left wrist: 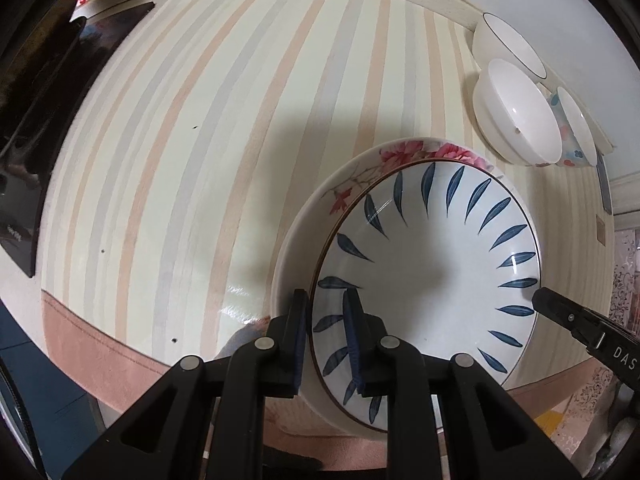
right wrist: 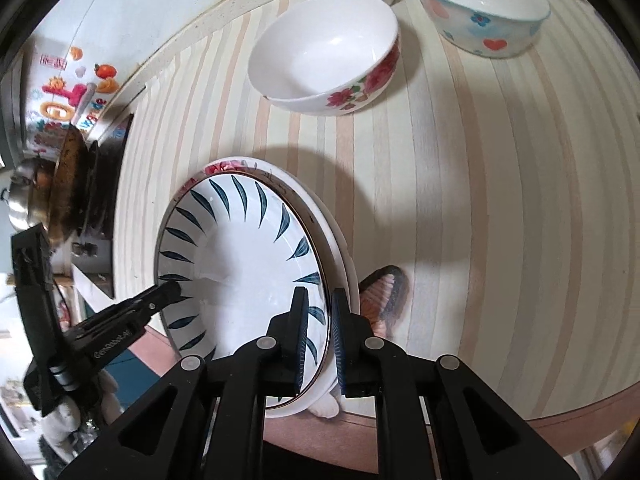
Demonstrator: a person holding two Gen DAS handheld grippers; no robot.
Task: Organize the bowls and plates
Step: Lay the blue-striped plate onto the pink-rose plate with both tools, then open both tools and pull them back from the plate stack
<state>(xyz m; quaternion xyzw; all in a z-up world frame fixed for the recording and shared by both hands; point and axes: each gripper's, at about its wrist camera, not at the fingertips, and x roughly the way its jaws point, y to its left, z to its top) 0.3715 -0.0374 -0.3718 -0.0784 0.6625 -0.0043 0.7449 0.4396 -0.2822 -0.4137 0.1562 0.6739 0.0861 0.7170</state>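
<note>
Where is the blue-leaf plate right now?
The blue-leaf plate sits on the pink-flower plate at the striped table's near edge, gripped at opposite rims by the left gripper and right gripper.

A striped tablecloth (left wrist: pixel 224 128) in cream, peach and grey covered the table, its pink hem (left wrist: pixel 92 344) along the near edge. At the far left stood a dark stove (right wrist: pixel 100 200) — a steel pot (right wrist: pixel 24 196) beside it — below colourful wall stickers (right wrist: pixel 64 96).
</note>
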